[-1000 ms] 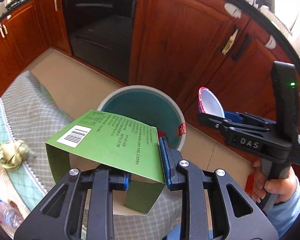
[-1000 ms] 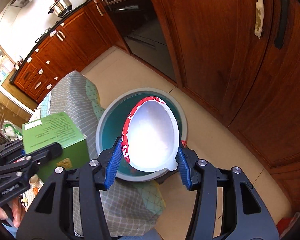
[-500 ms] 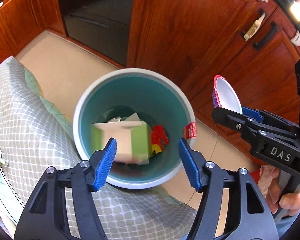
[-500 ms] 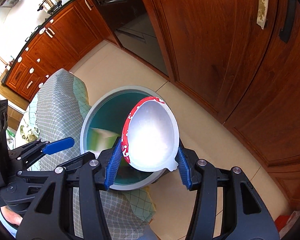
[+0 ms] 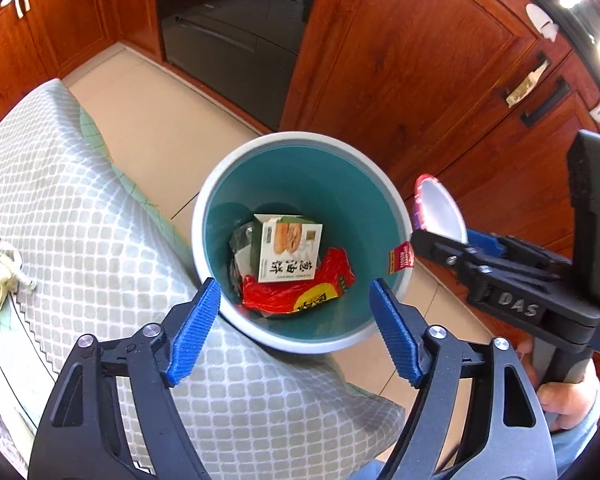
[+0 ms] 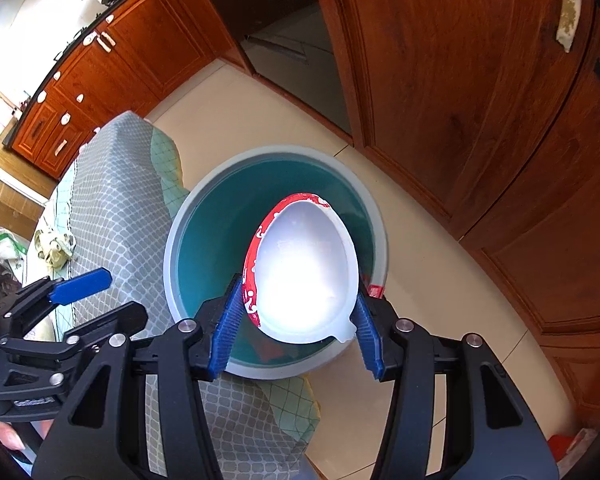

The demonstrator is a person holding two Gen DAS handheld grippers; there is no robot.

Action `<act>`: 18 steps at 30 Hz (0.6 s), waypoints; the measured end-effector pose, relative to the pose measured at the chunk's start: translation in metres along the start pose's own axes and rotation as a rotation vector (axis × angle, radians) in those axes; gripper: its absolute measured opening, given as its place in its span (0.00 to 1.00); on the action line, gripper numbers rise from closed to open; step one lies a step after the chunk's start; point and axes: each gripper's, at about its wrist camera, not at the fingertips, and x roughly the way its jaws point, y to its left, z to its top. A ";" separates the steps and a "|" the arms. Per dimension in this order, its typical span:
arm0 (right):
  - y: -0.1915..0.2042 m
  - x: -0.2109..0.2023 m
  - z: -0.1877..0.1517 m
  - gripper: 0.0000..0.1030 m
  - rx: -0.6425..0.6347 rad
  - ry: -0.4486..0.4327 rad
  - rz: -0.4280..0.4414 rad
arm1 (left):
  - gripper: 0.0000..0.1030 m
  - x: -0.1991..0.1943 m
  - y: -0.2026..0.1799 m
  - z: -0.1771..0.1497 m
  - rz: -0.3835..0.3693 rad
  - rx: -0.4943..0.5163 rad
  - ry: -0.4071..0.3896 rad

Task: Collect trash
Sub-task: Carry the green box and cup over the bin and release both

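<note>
Both claws point steeply downward over the bin (image 5: 300, 344), a round pail with a pale rim and teal inside that stands on the tiled floor against the bench's draped checked cloth (image 5: 100, 240). In the left wrist view the left claw (image 5: 294, 326) fills the bottom of the frame, its blue pads (image 5: 192, 332) spread wide on either side of the bin's near rim; its jaws have just been opening and nothing lies between them. Below, in the middle of the frame, the green carton (image 5: 288, 250) rests inside the bin on top of a red wrapper (image 5: 300, 292), clear of both pads. At the right of that view the right claw (image 5: 460, 240) reaches in from the side, with a hand (image 5: 560, 400) gripping its handle at the lower right. In the right wrist view the right claw (image 6: 296, 320) is clenched on a paper bowl (image 6: 304, 276), white inside and red outside, its pads pressing the bowl's two sides. The bowl is tilted on edge, its open face toward the camera, and sits in the centre of the frame over the bin's mouth (image 6: 204, 216). The left claw (image 6: 80, 292) shows at the lower left there, above the cloth.
</note>
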 end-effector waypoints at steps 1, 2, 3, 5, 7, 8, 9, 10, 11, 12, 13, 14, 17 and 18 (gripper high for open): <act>0.004 0.003 -0.001 0.49 -0.005 0.011 0.006 | 0.82 -0.003 -0.001 -0.004 0.003 -0.002 -0.005; 0.006 0.006 -0.002 0.52 -0.010 0.021 0.012 | 0.84 -0.006 0.000 -0.005 0.006 -0.003 -0.011; 0.009 0.009 -0.003 0.57 -0.009 0.034 0.021 | 0.87 -0.010 0.000 -0.006 0.009 -0.005 -0.019; 0.013 0.013 -0.004 0.76 -0.003 0.047 0.028 | 0.91 -0.015 0.002 -0.009 0.020 -0.007 -0.031; 0.016 0.013 -0.004 0.76 0.000 0.046 0.029 | 0.93 -0.020 0.003 -0.012 0.026 -0.009 -0.039; 0.016 0.014 -0.005 0.76 0.004 0.049 0.029 | 0.94 -0.023 0.005 -0.013 0.023 -0.014 -0.041; 0.016 0.014 -0.006 0.76 0.011 0.052 0.027 | 0.94 -0.024 0.007 -0.015 0.022 -0.019 -0.041; 0.016 0.014 -0.006 0.77 0.018 0.055 0.024 | 0.95 -0.026 0.009 -0.016 0.022 -0.024 -0.041; 0.015 0.013 -0.007 0.77 0.022 0.056 0.020 | 0.95 -0.027 0.011 -0.018 0.022 -0.029 -0.041; 0.016 0.013 -0.006 0.78 0.025 0.059 0.015 | 0.95 -0.028 0.012 -0.018 0.022 -0.034 -0.041; 0.015 0.013 -0.007 0.82 0.031 0.063 0.008 | 0.95 -0.030 0.014 -0.020 0.022 -0.038 -0.041; 0.015 0.012 -0.008 0.83 0.036 0.063 0.005 | 0.95 -0.032 0.016 -0.022 0.022 -0.044 -0.041; 0.016 0.011 -0.010 0.83 0.039 0.066 -0.004 | 0.95 -0.036 0.022 -0.025 0.019 -0.062 -0.040; 0.018 0.011 -0.011 0.83 0.040 0.071 -0.007 | 0.95 -0.037 0.025 -0.027 0.019 -0.067 -0.042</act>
